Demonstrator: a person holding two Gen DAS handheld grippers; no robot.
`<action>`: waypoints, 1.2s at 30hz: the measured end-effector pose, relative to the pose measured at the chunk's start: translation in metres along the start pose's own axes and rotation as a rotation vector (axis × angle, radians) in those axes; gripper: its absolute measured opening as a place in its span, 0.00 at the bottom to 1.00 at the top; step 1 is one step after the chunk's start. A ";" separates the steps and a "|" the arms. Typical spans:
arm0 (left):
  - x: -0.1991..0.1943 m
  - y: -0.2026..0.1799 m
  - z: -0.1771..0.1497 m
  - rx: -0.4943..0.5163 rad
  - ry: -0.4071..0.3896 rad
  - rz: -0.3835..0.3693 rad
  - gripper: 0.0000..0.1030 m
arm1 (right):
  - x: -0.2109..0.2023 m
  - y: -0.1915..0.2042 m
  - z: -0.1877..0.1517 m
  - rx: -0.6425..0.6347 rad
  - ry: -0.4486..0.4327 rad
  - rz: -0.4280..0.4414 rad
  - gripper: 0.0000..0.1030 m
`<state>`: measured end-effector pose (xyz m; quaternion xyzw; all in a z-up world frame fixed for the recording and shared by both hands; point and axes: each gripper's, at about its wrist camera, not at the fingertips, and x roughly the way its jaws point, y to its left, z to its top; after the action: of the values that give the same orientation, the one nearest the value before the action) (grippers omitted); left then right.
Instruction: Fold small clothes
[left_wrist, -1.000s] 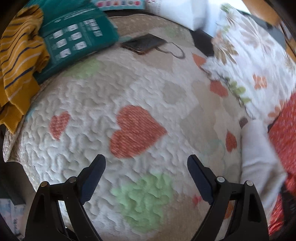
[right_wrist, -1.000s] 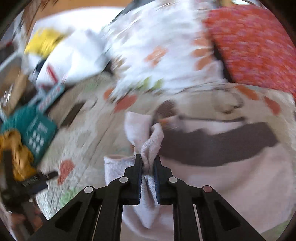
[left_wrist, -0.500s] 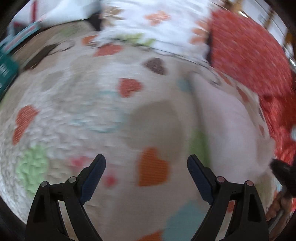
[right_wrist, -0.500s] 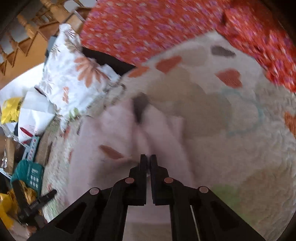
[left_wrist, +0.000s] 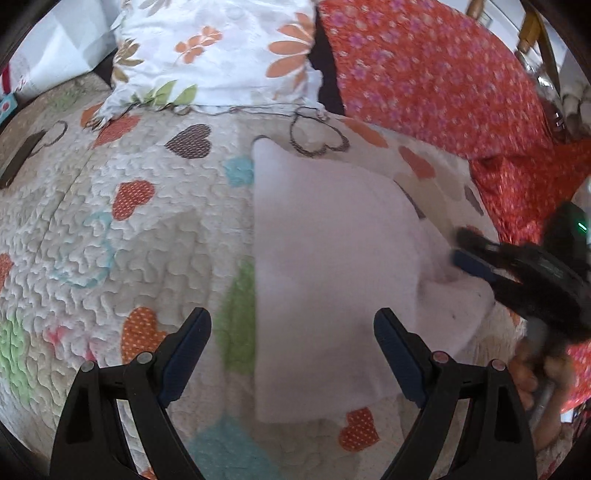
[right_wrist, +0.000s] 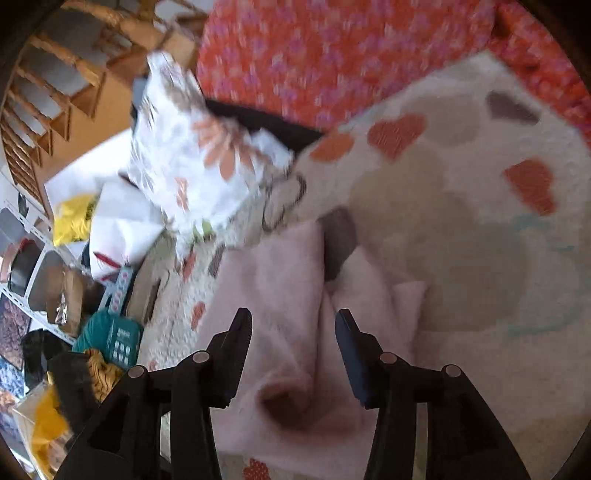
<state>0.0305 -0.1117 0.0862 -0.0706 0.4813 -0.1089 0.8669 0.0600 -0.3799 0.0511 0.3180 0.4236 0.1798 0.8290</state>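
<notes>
Releasing the pale pink garment (right_wrist: 280, 295) onto the heart-patterned quilt (left_wrist: 122, 236).

Lying spread but rumpled near the red floral cover (left_wrist: 436, 74), no longer pinched: right gripper (right_wrist: 293, 334) now standing with jaws parted over a central ridge, having been clamped on the cloth a second ago. Hovering at the near edge with jaws wide and empty, left gripper (left_wrist: 291, 343) now facing the garment. Likely marking laying-out done, smoothing and first fold pending.

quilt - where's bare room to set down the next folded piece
Free: the quilt left of the pink garment, below the floral pillow. Crowded: the right side, where the right gripper and red blanket press against the garment.
</notes>
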 end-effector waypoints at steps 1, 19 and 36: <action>0.002 -0.004 -0.001 0.008 0.000 0.004 0.86 | 0.012 -0.002 -0.002 0.008 0.026 0.017 0.51; 0.058 -0.105 -0.016 0.233 0.002 0.161 0.93 | -0.012 -0.023 0.002 -0.050 0.008 -0.191 0.06; -0.042 0.014 -0.057 -0.086 -0.007 -0.006 0.93 | -0.030 -0.002 -0.041 -0.100 0.072 -0.134 0.51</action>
<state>-0.0382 -0.0885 0.0873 -0.1094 0.4825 -0.0904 0.8643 0.0090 -0.3834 0.0494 0.2404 0.4639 0.1562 0.8382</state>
